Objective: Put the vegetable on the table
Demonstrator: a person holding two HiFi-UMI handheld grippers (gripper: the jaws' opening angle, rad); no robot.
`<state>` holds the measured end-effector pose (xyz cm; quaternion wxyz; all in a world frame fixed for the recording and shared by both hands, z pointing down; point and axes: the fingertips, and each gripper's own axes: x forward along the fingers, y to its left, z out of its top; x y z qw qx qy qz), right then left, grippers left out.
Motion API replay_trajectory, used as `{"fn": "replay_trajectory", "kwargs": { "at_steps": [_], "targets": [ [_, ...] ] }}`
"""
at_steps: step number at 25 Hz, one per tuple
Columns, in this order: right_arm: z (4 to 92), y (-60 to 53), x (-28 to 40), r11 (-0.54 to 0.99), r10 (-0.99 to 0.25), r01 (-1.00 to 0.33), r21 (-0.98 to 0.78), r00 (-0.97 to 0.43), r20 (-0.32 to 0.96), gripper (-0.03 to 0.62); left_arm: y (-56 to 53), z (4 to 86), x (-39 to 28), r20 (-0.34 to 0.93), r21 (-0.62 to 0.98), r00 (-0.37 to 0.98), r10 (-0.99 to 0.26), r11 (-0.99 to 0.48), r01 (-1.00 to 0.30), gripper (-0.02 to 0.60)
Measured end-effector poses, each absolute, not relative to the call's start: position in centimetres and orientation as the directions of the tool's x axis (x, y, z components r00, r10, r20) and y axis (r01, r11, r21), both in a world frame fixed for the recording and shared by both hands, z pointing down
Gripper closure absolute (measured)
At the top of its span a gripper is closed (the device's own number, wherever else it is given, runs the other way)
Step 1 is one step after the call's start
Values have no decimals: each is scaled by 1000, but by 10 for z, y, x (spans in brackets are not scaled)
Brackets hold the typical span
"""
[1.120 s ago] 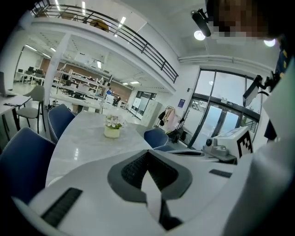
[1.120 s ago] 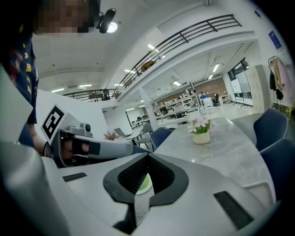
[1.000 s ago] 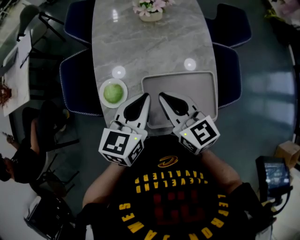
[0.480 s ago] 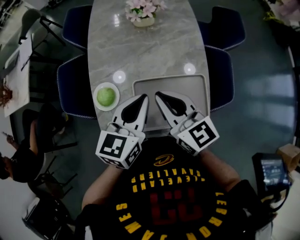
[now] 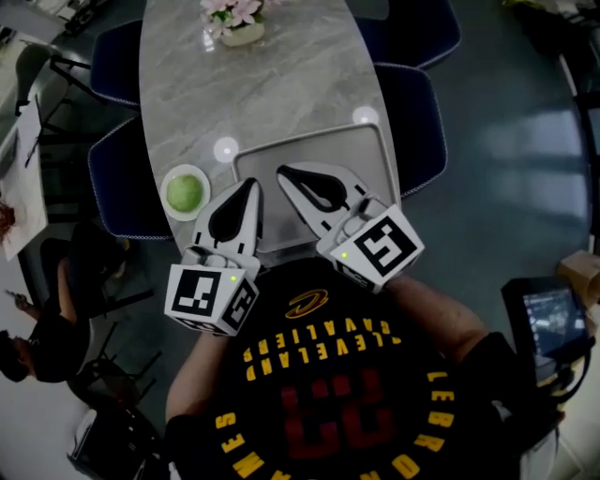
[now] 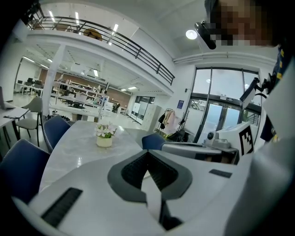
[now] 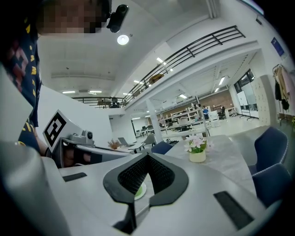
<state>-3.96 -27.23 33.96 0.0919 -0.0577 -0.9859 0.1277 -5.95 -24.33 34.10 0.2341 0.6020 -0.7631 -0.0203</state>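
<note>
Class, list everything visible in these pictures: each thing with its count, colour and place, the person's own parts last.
oval marble table: one, grey, centre
rectangular tray: one, grey, table's near end
small round plate: one, white, left of the tray
round vegetable: one, green, on the plate
potted flowers: one, pink, table's far end
upholstered chairs: four, dark blue, two along each side
screen device: one, dark, lower right, off the table
left hand-held gripper: one, white, shut, empty, over the tray's left edge
right hand-held gripper: one, white, shut, empty, over the tray
</note>
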Motion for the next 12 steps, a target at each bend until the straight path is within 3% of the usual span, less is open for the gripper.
{"fn": "replay_trajectory", "kwargs": {
  "at_steps": [12],
  "targets": [
    [335,-279,-36,970,134,91,-226,-975,179,589,-246,334,-60,309,287,-173,-935,265,-921,581]
  ]
}}
